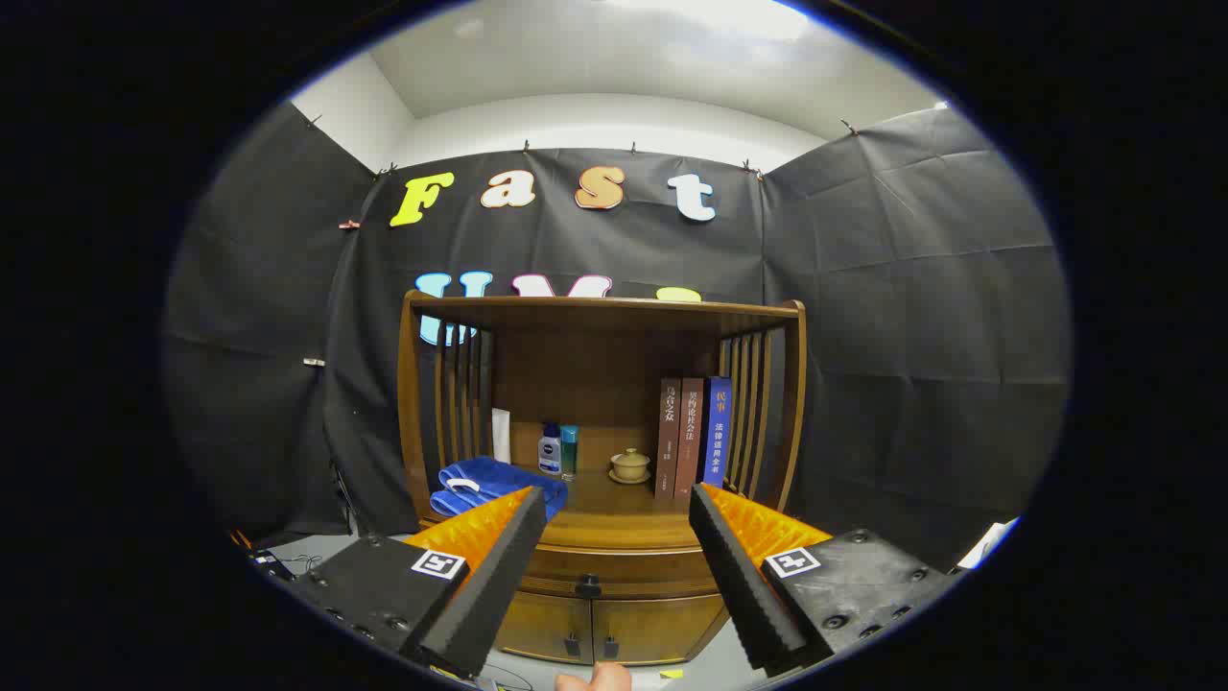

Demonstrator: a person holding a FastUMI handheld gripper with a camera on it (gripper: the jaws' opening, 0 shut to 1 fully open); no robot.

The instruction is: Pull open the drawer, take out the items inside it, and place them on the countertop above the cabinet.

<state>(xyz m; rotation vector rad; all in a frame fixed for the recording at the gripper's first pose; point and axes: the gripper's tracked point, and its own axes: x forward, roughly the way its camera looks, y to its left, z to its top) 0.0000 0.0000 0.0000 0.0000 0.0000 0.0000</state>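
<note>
A brown wooden cabinet (602,451) stands ahead against the booth wall. Its drawer (614,568) sits shut below the countertop (614,523), with a small dark knob (587,585) showing between my fingers. My gripper (614,509) is open and holds nothing; its fingers (499,566) frame the cabinet front from some way off. On the countertop lie a folded blue towel (494,485), two small bottles (557,449), a small lidded pot (630,465) and three upright books (693,437).
Two lower cabinet doors (600,629) with small handles sit under the drawer. Slatted side rails (758,413) and a top board enclose the countertop space. A bit of a hand (595,678) shows below the fingers. Cables lie on the floor at left (288,561).
</note>
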